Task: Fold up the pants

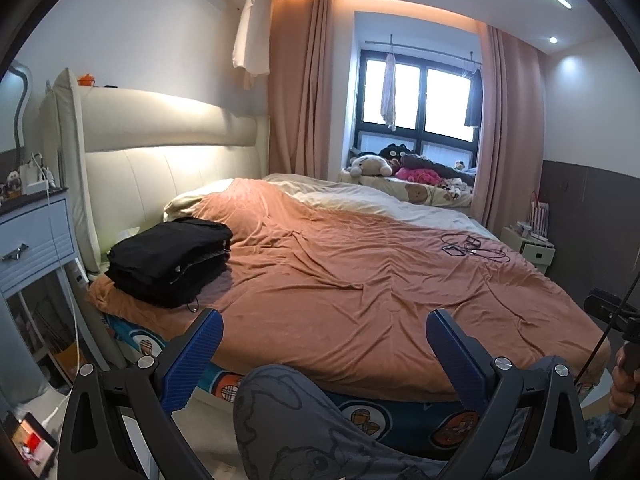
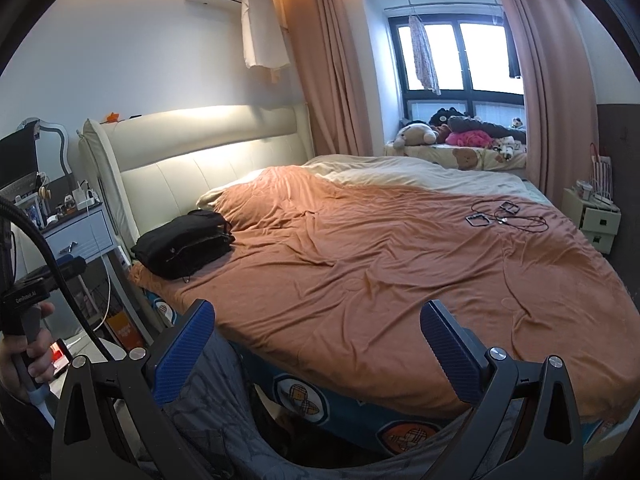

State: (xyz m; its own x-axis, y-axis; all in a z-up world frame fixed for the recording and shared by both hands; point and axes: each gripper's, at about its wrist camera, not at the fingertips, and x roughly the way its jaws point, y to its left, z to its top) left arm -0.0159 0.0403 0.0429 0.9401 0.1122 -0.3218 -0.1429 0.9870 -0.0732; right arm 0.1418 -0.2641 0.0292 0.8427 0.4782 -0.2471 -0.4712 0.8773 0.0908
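both hand-held grippers, left [image 1: 324, 342] and right [image 2: 318, 338], gape wide and empty; folded black pants [image 1: 170, 260] lie stacked on the bed [image 1: 360, 272].

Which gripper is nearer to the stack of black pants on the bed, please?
The left gripper, probably. The black pants loom larger just beyond its left finger; from the right gripper they sit smaller and farther up-left. Both sets of jaws are open and touch nothing.
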